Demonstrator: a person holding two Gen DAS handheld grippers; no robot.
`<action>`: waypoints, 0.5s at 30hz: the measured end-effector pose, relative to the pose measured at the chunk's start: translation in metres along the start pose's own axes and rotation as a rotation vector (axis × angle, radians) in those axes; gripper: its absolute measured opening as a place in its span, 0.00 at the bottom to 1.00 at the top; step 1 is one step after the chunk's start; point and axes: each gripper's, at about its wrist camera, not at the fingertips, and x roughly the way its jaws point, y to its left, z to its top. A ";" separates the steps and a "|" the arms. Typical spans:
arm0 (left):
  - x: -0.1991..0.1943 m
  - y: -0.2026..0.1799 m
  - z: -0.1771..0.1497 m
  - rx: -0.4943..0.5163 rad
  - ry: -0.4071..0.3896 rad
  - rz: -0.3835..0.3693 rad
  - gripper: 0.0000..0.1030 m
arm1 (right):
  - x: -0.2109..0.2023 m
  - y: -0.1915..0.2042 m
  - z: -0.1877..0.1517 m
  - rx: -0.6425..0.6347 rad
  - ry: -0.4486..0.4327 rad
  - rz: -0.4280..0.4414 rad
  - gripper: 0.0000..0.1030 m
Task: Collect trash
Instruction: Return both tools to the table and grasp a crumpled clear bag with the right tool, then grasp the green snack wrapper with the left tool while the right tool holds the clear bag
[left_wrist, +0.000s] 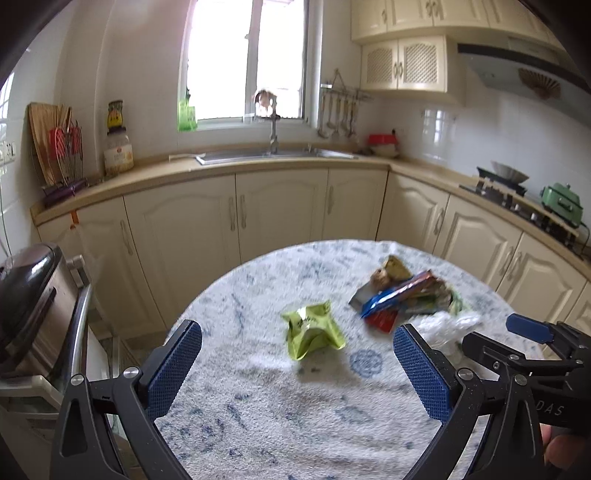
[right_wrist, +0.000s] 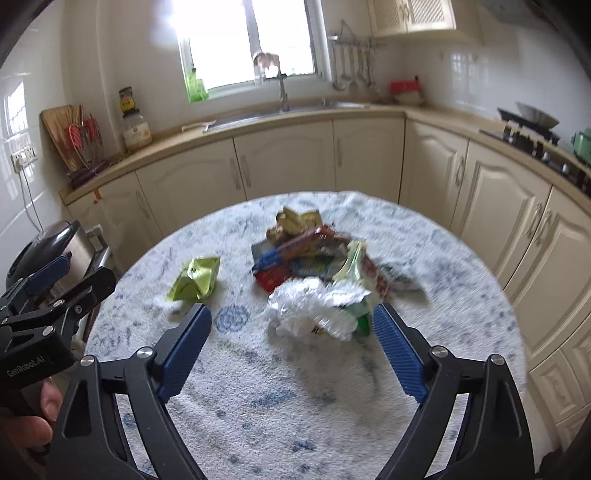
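Right gripper (right_wrist: 291, 325) gapes empty just short of the crumpled white plastic bag (right_wrist: 314, 306); left gripper (left_wrist: 295, 358) is spread empty near the green wrapper (left_wrist: 314, 328). Best: straddle fully, then pinch.

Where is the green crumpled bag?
The green bag lies alone on the round table, left of the wrapper pile in both views.

Desk (right_wrist: 258, 398): one, round, cloth-covered.
Green wrapper (right_wrist: 195, 278): one, counted apart, left of the heap.
Heap of wrappers (right_wrist: 306, 254): one; pieces overlapped and blurred, so no exact count is given.
White crumpled bag (right_wrist: 314, 306): one, at the heap's near edge.
Grippers: two, left gripper (left_wrist: 297, 363) and right gripper (right_wrist: 291, 349).
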 end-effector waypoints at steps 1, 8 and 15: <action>0.008 -0.001 0.000 0.001 0.013 0.003 0.99 | 0.007 0.001 0.000 0.002 0.014 0.008 0.83; 0.059 0.015 0.012 0.014 0.103 0.006 0.99 | 0.056 0.000 0.004 0.031 0.079 -0.002 0.75; 0.142 0.021 0.021 0.063 0.225 0.042 0.99 | 0.083 -0.012 0.004 0.055 0.115 0.001 0.54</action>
